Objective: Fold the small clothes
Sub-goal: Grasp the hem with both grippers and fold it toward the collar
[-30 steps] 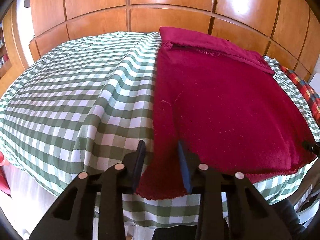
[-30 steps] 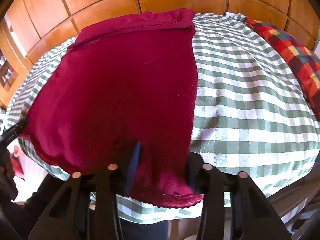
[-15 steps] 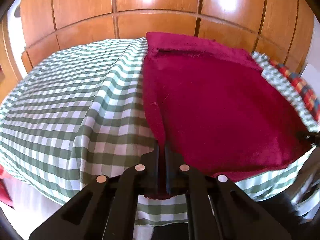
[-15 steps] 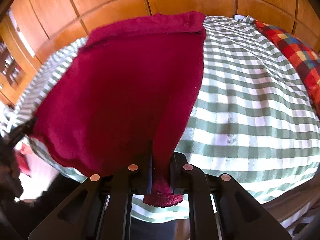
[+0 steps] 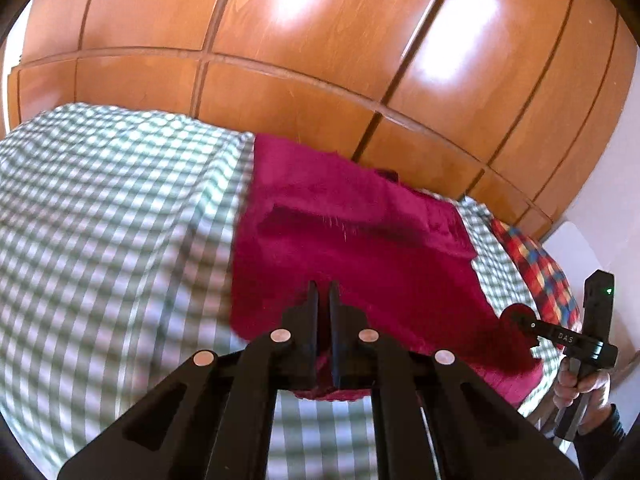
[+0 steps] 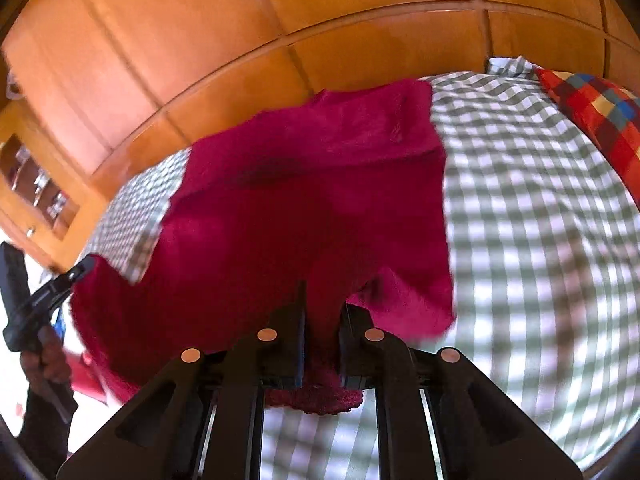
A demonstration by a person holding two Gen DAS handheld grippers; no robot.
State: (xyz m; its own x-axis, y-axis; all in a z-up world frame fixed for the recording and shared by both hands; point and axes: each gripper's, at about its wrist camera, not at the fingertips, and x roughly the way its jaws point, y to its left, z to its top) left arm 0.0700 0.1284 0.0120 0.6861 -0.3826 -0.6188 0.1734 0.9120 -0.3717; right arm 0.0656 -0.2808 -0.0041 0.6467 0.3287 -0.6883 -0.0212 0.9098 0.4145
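Crimson garment [image 5: 352, 240] lifts off the checked surface [image 5: 104, 216], near corners pinched: left claw [image 5: 323, 296] clamps one, right claw [image 6: 322, 300] clamps the other.

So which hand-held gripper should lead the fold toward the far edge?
Neither clearly: left and right are each shut on a near corner of the red cloth, lifted together. Probably move both.

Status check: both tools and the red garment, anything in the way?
Left tool shut on red garment, right tool shut on its other near corner. Near edge lifted off checked cloth. Nothing in the way.
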